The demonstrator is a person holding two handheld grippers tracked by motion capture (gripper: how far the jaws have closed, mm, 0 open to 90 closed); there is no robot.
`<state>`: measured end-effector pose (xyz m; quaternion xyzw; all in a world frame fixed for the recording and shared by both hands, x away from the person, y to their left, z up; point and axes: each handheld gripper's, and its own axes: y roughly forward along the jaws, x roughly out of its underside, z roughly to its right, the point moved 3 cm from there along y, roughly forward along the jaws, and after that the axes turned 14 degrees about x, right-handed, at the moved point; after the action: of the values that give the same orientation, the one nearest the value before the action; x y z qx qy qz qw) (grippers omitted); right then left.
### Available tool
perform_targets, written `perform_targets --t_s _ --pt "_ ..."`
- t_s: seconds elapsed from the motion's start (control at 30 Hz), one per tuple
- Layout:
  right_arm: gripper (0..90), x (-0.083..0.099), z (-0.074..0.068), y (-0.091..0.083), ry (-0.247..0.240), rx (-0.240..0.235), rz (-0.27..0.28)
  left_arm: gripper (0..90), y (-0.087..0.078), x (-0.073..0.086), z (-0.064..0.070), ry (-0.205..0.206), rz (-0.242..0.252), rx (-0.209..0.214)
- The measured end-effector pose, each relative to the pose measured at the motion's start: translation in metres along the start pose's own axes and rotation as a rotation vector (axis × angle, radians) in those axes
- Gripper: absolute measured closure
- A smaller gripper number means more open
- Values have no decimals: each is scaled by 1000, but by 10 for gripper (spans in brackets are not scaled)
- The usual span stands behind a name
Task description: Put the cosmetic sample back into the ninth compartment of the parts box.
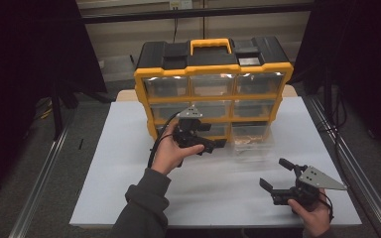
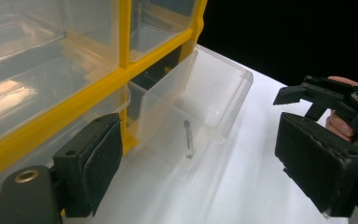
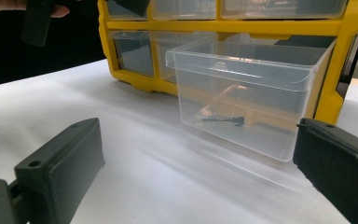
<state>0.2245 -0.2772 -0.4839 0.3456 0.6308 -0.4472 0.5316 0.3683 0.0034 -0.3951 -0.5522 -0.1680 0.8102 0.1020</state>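
Left gripper (image 1: 213,145) – jaws wide apart, nothing between them, held just in front of yellow organizer (image 1: 212,84), near its bottom row. Right gripper (image 1: 274,175) – jaws also spread wide, empty, hovering above white table (image 1: 109,163), well apart from cabinet. Clear drawer (image 3: 249,93) pulled out from bottom right slot, resting on table. Small dark screw (image 3: 223,120) lies on drawer floor – neither gripper touches drawer.

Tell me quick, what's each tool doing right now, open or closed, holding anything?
Left tool: open, holding nothing, beside the pulled-out clear drawer.
Right tool: open, holding nothing, above the white table.
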Motion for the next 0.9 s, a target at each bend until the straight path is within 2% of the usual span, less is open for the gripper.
perform_targets --t_s 0.1,0.2,0.33,0.37,0.4,0.43,0.53,0.77,0.9 --pt "8 0 0 0 1 1 0 137 -7 7 0 -8 23 -3" --pt "8 0 0 0 -2 0 -1 129 -14 14 0 3 27 -10" --pt "8 0 0 0 -1 -1 -2 120 -22 25 0 -6 42 -30" --pt "8 0 0 0 0 -2 -3 115 -23 27 0 -2 49 -22" --pt "8 0 0 0 0 -2 -3 112 -26 29 0 0 47 -35" --pt "8 0 0 0 -1 -2 -3 110 -27 31 0 -2 56 -25" --pt "8 0 -1 0 -2 -1 -2 103 -34 38 -1 -6 65 -40" --pt "8 0 -1 0 -3 -2 -6 94 -51 54 -2 -16 108 -44" --pt "8 0 0 -1 -8 -2 -3 92 -62 63 -3 -21 118 -65"
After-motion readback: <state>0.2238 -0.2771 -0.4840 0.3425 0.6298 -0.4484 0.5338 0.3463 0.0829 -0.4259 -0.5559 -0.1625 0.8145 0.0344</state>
